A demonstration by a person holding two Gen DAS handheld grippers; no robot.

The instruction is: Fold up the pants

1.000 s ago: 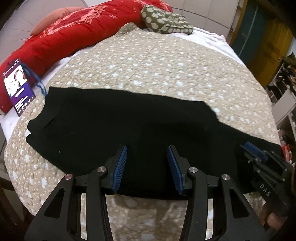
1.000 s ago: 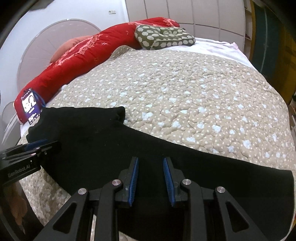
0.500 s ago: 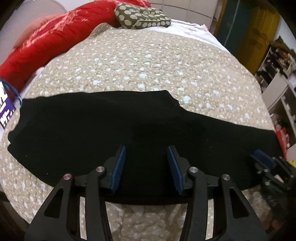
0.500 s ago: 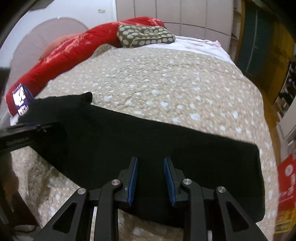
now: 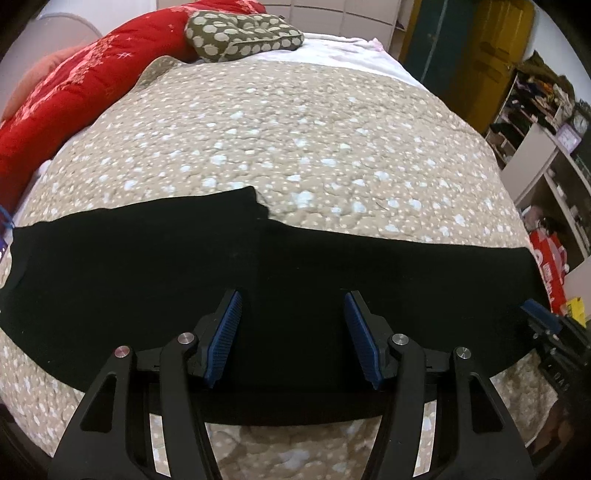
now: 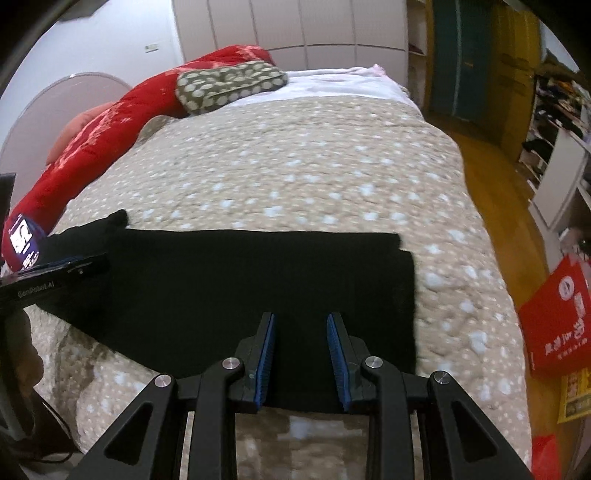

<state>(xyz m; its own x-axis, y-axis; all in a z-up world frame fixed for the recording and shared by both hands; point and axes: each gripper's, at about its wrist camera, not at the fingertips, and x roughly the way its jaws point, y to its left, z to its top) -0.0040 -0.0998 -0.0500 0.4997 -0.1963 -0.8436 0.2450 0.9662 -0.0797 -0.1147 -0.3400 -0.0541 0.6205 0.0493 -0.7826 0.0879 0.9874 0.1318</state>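
Black pants lie flat in a long strip across the near part of the bed, legs stacked one on the other; they also show in the right wrist view. My left gripper is open and empty above the pants' near edge, around their middle. My right gripper is open and empty above the near edge close to the right-hand end of the pants. The right gripper also shows at the right edge of the left wrist view, and the left gripper at the left of the right wrist view.
The bed carries a beige spotted quilt. A red bolster and an olive dotted pillow lie at the far end. A purple tag sits by the pants' left end. A red bag and shelves stand right of the bed.
Both grippers have shifted to the right along the pants and pulled back a little. The pants' right end now shows fully in the right wrist view. Both stay open.
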